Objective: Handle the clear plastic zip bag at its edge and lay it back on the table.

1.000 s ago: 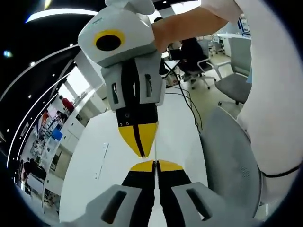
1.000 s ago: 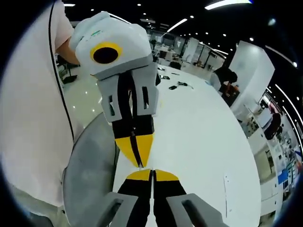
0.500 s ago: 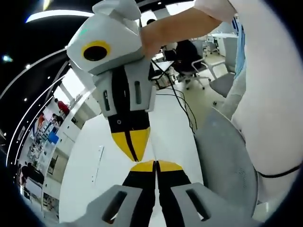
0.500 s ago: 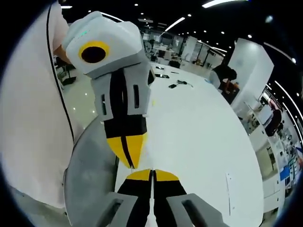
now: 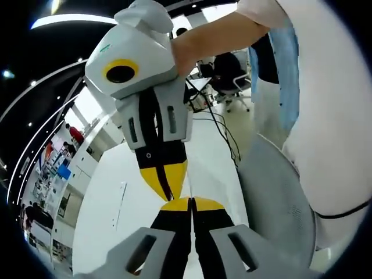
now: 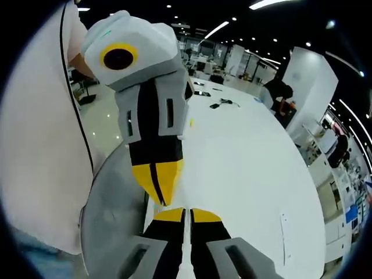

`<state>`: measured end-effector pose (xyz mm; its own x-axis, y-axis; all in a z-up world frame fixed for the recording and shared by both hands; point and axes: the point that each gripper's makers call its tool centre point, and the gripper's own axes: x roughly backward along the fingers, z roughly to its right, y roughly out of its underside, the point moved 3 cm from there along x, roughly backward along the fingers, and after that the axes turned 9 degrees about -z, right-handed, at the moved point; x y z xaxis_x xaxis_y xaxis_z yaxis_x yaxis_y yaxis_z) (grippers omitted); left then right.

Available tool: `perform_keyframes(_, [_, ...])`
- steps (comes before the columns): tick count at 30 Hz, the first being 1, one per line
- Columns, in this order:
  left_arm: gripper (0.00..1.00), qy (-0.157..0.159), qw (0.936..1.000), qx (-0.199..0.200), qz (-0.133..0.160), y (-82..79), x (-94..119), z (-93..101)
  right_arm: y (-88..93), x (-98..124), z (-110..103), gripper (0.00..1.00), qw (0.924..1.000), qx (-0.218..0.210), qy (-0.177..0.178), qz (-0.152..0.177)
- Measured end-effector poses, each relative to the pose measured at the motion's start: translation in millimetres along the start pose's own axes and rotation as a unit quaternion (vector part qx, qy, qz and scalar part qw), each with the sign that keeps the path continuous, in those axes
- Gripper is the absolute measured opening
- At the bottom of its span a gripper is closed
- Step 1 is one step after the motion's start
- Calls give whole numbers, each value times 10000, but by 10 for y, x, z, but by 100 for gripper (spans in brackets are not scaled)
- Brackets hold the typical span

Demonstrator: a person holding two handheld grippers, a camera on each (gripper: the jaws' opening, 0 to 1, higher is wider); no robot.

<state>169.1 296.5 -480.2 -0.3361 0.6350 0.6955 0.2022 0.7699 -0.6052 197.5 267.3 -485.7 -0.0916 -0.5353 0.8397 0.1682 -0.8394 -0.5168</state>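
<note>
the left gripper (image 5: 190, 203) has matte black fingers with glossy yellow wedge tips and a grey moulded plastic body. its two tips are pressed flat together. a very thin pale sliver stands in the seam between them. this sliver is the edge of the clear plastic zip bag (image 6: 185, 247), seen edge-on. the right gripper (image 6: 186, 214) is made the same way and is also closed, with the same pale film pinched in its seam.

the two grippers face each other tip to tip, almost touching, and both are lifted above the smooth white round-edged table (image 6: 250, 174). so the bag is up between the two pairs of jaws and is not lying on the table. the visible sliver runs lengthwise along the fingers in both views. the rest of the film is too transparent to follow, so one cannot tell which way its long axis or its zip end points.

a grey fabric chair back (image 5: 279, 197) with a rounded shape stands just beside the table edge. the person's white shirt (image 5: 331, 116) is near it. a thin flat pale strip (image 5: 119, 203) lies on the table, well apart from the grippers. black cables (image 5: 224, 125) curl over the far part of the table surface.
</note>
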Motion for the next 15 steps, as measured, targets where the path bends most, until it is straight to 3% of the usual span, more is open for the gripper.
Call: perform_keyframes(15, [0,52,9999,-88,4,4,2,40,-3,-68,-100,0,9994,-55,-315,-143])
